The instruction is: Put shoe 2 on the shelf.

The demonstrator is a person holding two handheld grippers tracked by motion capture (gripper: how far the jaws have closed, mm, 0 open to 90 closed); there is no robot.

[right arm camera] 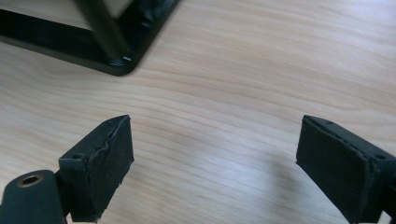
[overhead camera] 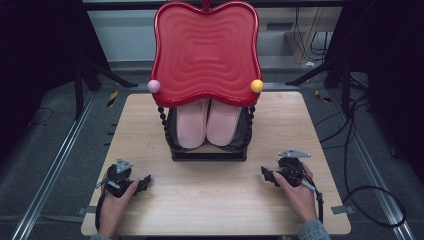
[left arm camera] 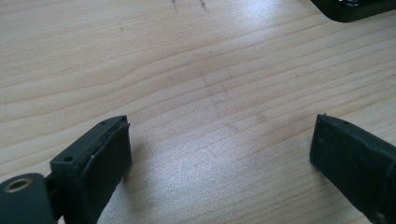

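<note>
The pink slippers lie side by side on the lower shelf of the black rack, toes toward the near edge of the desk; the rack stands at the middle of the desk, a little toward the far edge, and a red tray sits on its top, hanging over the slippers, with a pink ball at its left corner and a yellow ball at its right; the left gripper rests low near the near-left corner of the desk, its jaws wide apart with bare wood between them; the right gripper sits toward the near-right corner, jaws likewise spread and holding nothing, with the foot of the rack close ahead in its own view; both are apart from the rack and from the slippers.

Judging from this, the slippers are in place and the hands have drawn off. The risks seem small: the right gripper is the nearer to the rack, and a careless sweep could knock a post and shake the tray, which overhangs widely and looks top-heavy; its cable trails over the near-right edge and might snag; if the slippers are to come out, the tray leaves little room above them, so a steep reach could strike its rim.
</note>
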